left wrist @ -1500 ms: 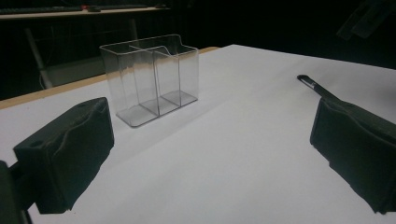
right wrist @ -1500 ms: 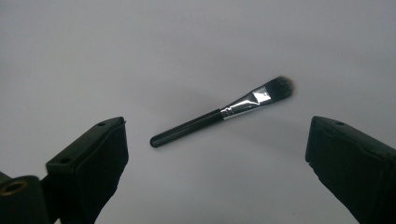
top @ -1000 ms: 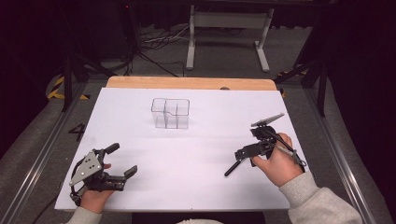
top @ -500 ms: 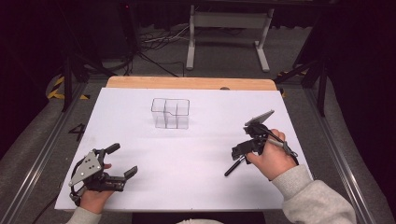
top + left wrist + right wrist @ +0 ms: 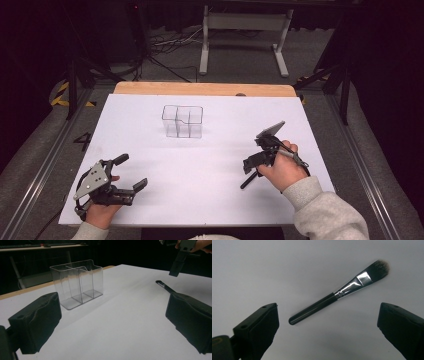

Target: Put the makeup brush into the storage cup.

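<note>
the work looked barely begun. the makeup brush (image 5: 338, 293) lay flat on the white table (image 5: 210, 200), untouched, on the person's right side, w/ nothing around it. the right tongs (image 5: 261, 149) hung just above it, pointing down, jaws spread wide either side of the handle in the right gripper view, holding nothing. in the high view the dark handle end poked out from under the right hand (image 5: 282, 167).

the clear organizer (image 5: 182, 121) stood upright near the table's middle, toward the far edge, well apart from the brush. its compartments looked empty in the left gripper view.

the left tongs (image 5: 131, 175) sat low over the near left part of the table, jaws apart too, gripping nothing, well away from both brush and organizer.

judgement: prob. the brush was meant for the organizer. so nothing done yet: the grasp, the lift, the carry across and the drop into a compartment were all left. the right tongs seemed lined up for the pick.
</note>
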### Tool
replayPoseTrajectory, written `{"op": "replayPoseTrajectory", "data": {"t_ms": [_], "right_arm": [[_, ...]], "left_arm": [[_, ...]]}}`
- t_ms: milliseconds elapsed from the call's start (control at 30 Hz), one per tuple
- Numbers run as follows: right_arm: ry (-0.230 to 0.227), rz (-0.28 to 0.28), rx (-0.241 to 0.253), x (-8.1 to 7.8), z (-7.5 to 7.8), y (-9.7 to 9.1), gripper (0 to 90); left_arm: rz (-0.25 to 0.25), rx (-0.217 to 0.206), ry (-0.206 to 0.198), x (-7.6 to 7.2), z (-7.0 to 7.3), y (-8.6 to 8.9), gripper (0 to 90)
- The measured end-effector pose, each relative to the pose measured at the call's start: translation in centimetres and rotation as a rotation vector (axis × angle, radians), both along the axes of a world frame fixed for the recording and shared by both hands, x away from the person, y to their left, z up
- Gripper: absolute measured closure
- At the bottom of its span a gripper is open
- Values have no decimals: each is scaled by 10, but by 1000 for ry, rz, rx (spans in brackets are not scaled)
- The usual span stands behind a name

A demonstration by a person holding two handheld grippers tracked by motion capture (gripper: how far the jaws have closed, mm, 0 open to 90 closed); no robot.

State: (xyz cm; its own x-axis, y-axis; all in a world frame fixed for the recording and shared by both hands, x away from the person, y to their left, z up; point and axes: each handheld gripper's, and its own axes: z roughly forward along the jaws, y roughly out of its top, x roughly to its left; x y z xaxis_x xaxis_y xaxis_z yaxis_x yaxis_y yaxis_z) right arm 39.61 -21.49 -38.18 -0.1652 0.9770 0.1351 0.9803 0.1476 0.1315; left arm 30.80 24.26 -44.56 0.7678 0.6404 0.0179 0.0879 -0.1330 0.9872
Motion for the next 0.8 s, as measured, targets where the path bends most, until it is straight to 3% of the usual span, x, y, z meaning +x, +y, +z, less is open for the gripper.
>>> {"op": "replayPoseTrajectory", "data": {"t_ms": [367,600,800], "right_arm": [[40,1,-10,3,-19,0,49],[40,-12,-1,4,-28,0,64],[45,-10,-30,4,-32,2,92]], "left_arm": [[-4,-7,4,0,0,1,7],[-5,-5,9,0,1,1,8],[-10,-6,8,-1,1,1,8]]}}
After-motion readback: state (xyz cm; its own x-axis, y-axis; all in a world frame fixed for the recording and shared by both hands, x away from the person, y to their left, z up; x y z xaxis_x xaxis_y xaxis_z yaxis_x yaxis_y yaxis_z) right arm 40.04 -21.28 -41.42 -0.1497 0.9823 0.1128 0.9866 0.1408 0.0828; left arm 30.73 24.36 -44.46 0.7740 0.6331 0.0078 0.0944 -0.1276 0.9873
